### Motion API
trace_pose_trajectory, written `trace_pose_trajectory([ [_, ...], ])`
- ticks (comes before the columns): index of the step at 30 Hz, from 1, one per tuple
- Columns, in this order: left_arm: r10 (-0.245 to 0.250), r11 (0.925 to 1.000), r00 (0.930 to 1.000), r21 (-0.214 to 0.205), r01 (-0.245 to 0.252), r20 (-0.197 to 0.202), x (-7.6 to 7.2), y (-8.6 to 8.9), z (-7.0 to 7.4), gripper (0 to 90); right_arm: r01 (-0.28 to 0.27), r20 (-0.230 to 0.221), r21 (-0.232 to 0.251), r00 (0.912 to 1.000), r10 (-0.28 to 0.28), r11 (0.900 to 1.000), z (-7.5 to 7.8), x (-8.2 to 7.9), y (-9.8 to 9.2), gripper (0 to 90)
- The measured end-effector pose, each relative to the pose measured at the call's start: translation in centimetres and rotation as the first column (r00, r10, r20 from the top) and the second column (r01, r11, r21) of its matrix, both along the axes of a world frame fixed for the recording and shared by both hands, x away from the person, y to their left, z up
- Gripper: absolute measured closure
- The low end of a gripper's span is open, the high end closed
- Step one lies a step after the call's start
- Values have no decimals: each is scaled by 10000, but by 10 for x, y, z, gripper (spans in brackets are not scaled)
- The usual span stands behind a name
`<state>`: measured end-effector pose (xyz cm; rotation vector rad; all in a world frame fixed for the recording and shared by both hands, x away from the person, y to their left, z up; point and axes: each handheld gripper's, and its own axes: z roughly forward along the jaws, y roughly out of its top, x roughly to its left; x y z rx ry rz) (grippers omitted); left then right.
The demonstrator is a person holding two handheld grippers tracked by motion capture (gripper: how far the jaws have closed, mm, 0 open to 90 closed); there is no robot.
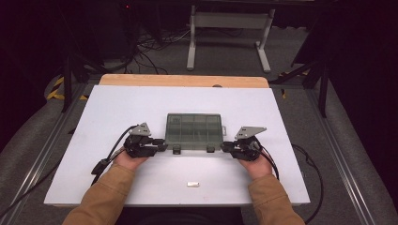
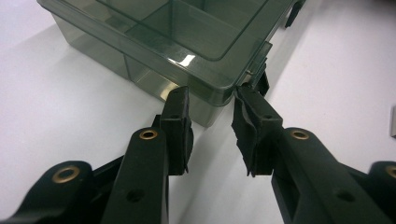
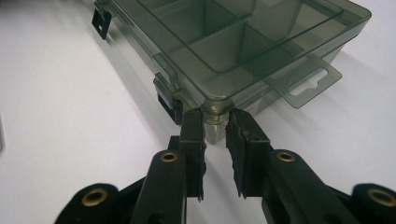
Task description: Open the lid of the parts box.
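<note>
In the high view, the smoky transparent plastic compartment box (image 1: 194, 131) lay at table centre, the left gripper (image 1: 162, 146) at its 7 o'clock corner, the right gripper (image 1: 225, 146) at 5 o'clock. In the left gripper view, the jaws clamped that corner. In the right gripper view, the 2 jaws pinched the other corner. Such small corner grips could slip, I think, and tilt the box.

Both forearms, in tan sleeves, are reaching in from the near edge of the table, angling slightly toward each other. The left hand (image 1: 129, 159) is wrapping around the left gripper (image 1: 163, 145), which is pointing inward to the right; the right hand (image 1: 251, 161) is holding the right gripper (image 1: 224, 146), pointing inward to the left. Each gripper's jaws are standing partly apart, the right pair narrower, seemingly pinching something.
</note>
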<state>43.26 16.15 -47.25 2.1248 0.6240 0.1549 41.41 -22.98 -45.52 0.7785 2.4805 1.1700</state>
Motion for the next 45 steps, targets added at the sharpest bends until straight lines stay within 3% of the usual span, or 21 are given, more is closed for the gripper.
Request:
trace_pose_trajectory([
  [8,-14,9999,10000,-102,14,33,0,1,2,666,0,94,128,10000,-1,9999,1,0,-1,760],
  [11,45,9998,10000,-171,-44,67,-1,2,3,667,-20,234,435,9997,10,9991,4,-1,-2,770],
  [16,64,9982,10000,-591,-59,76,0,4,6,691,83,544,714,9984,-122,9974,8,-1,-4,793],
  [23,131,9931,9998,-1164,-111,164,-1,7,9,791,151,815,1241,9964,-253,9922,12,-1,-5,804],
  [28,211,9895,9988,-1436,-146,434,-1,8,10,822,221,856,1485,9957,-351,9887,13,0,-6,805],
  [32,260,9822,9975,-1872,-131,663,-1,6,10,842,270,853,1665,9955,-417,9857,13,1,-7,804],
  [45,721,9772,9912,-2071,-479,1111,-3,0,11,897,422,894,1761,9943,-586,9835,15,1,-9,783],
])
